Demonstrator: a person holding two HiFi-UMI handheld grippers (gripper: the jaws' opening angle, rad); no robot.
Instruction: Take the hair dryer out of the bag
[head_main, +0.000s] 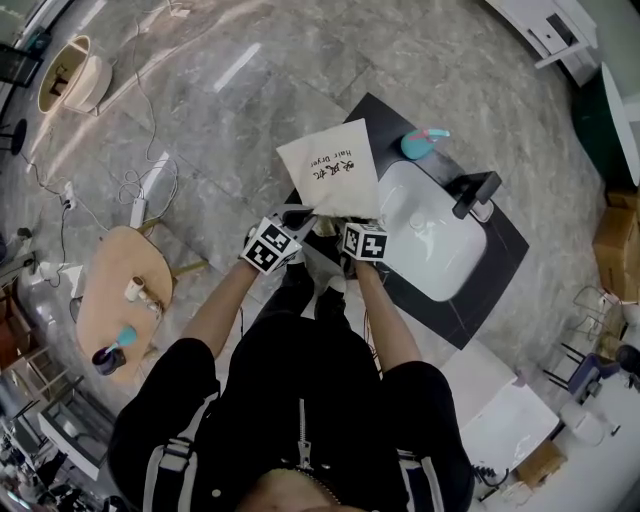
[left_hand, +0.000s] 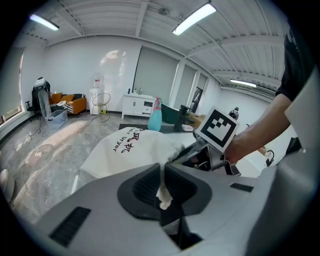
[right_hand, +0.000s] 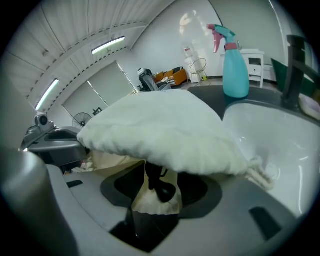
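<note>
Now the left gripper (left_hand: 162, 176) has its fingers pressed together on the mouth cloth of the bag (head_main: 332, 168), which lies on the tabletop (head_main: 505, 240). The right gripper (right_hand: 161, 186) has its fingers spread around a dark part, probably the hair dryer (right_hand: 163, 190), otherwise hidden inside. It should close on that part only, not on cloth.

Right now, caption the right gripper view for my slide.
Right tool, jaws apart, poised under the white bag beside the sink.
</note>
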